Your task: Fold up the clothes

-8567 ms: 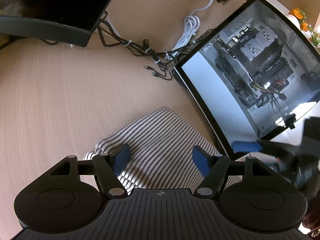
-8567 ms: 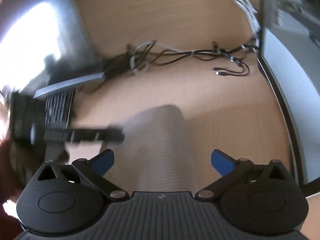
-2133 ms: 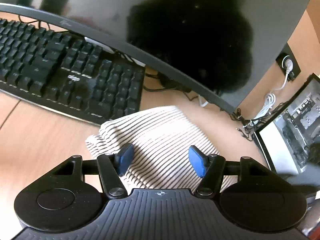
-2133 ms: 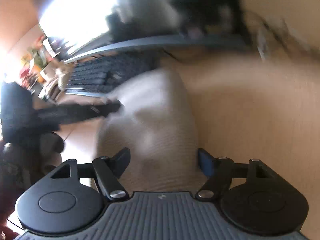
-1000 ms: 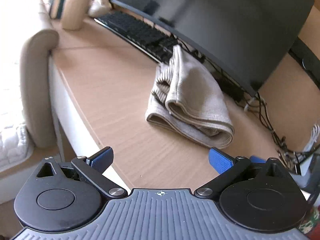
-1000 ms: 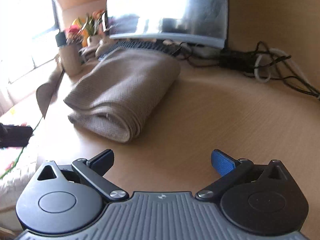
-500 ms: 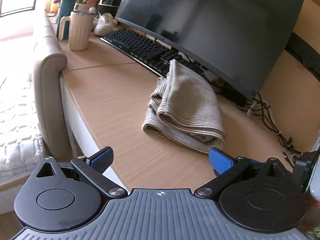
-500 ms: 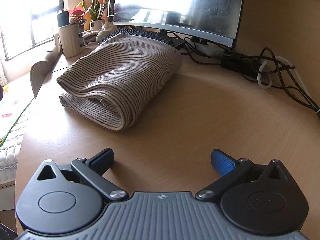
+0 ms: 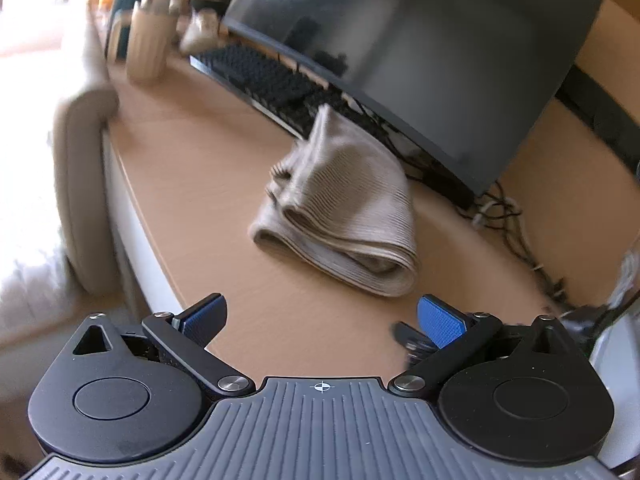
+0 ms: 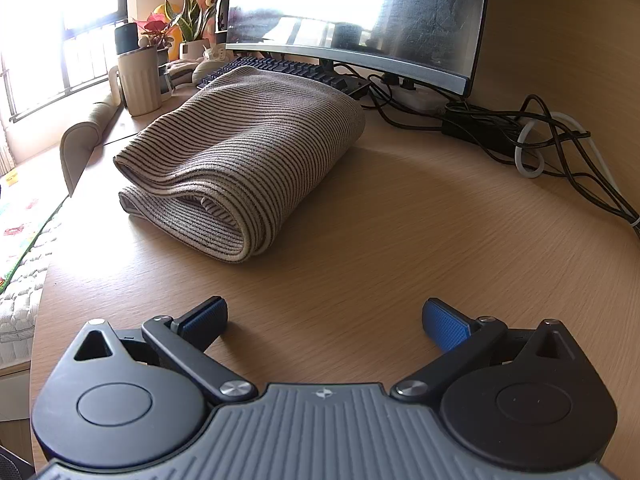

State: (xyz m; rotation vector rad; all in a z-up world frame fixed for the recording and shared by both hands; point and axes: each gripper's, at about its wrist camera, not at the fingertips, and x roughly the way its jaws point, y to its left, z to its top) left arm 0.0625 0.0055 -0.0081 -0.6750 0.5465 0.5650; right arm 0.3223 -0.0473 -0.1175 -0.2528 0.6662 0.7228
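- Striped knit garment sits folded into a thick bundle, centre-left in the right wrist view, middle of frame in the left wrist view, resting on the table.
- Looks soft and floppy, probably pretty light; ribbed knit should give decent grip, no slipping worries. Layers likely to slide apart if lifted by just one.
- Best bet for a hold: the rounded fold edge nearest the camera, pinching through all layers. Loose open ends at the left look messier.
- Right tool spread wide, holding nothing, low over bare table, bundle up ahead and to the left, apart from it.
- Left tool also wide and empty, near the table edge, bundle ahead, not touching.
- Far end of the bundle seems to lie against the keyboard under the monitor.
- Fold looks basically done, honestly.
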